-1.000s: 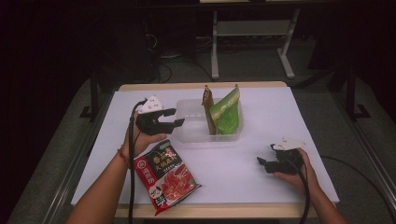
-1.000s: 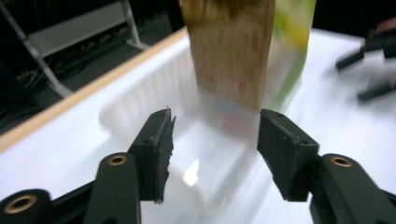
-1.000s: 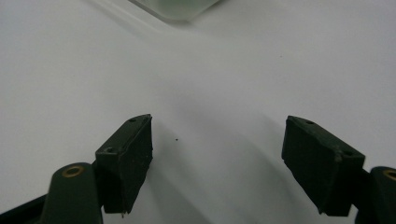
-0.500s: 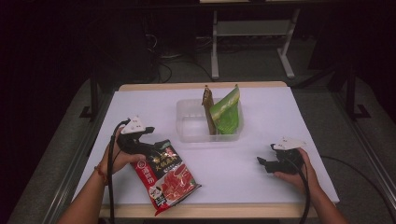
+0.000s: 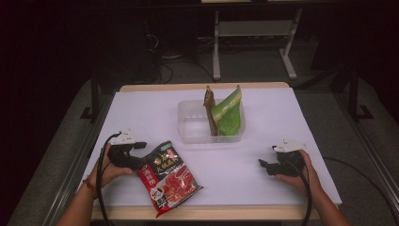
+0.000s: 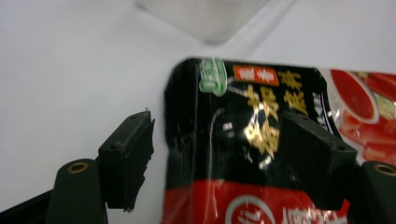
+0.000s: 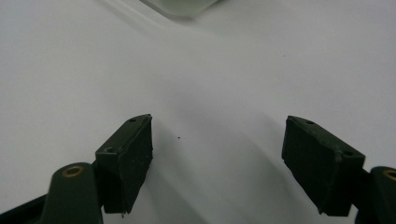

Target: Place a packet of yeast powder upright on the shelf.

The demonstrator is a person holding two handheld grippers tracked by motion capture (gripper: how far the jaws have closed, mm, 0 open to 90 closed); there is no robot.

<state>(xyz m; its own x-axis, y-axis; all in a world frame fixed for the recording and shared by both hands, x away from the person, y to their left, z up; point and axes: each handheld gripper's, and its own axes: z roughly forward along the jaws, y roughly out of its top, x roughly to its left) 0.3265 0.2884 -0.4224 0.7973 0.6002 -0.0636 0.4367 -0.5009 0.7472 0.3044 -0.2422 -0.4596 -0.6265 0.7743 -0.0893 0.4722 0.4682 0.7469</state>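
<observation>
Since a second ago the left gripper [image 5: 141, 162] has come down from beside the clear tub [image 5: 188, 134] to the red sauce packet [image 5: 170, 180], its jaws opening on the way. Now they stand spread, one over the packet's dark top end, one on the bare white table [image 5: 263, 117], not yet pressing. The reach is the step in hand (the tub already holds two pouches); next likely a squeeze on that edge. The right gripper [image 5: 263, 165] rests agape, well apart.

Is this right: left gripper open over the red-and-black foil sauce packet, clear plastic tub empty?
Not quite. The high view shows the clear plastic tub holding a green pouch and a brown packet. The left gripper is open over the red-and-black foil sauce packet.
</observation>
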